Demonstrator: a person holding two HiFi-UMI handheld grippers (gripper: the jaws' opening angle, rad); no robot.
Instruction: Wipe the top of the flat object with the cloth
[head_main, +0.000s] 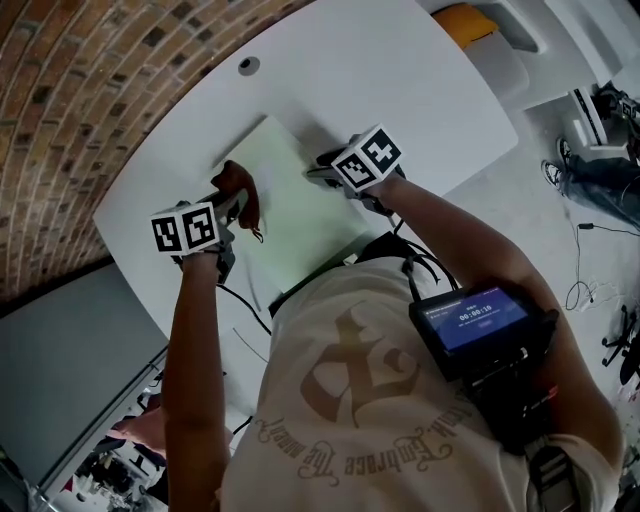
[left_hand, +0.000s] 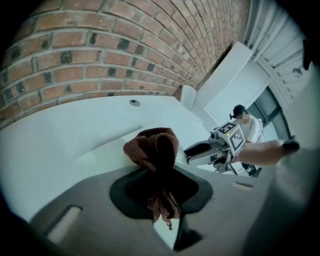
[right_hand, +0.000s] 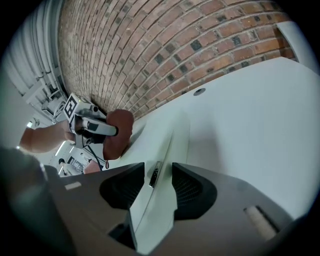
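Tips of the left gripper (left_hand: 161, 172) fingers buried in the bunched brown cloth (left_hand: 155, 147), near edge of the pale flat board (head_main: 295, 215) hidden behind the person's torso, chest screen (head_main: 475, 318) print too small to read, dark tab (right_hand: 154, 175) on the board's rim too blurred to identify

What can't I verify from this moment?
Board: near edge hidden behind the person's torso, head view.
Cloth: contact with board covered by left claw, left gripper view.
Right claw: tips' contact with board hidden by its own body.
Small metal piece on board edge: too small, right gripper view.
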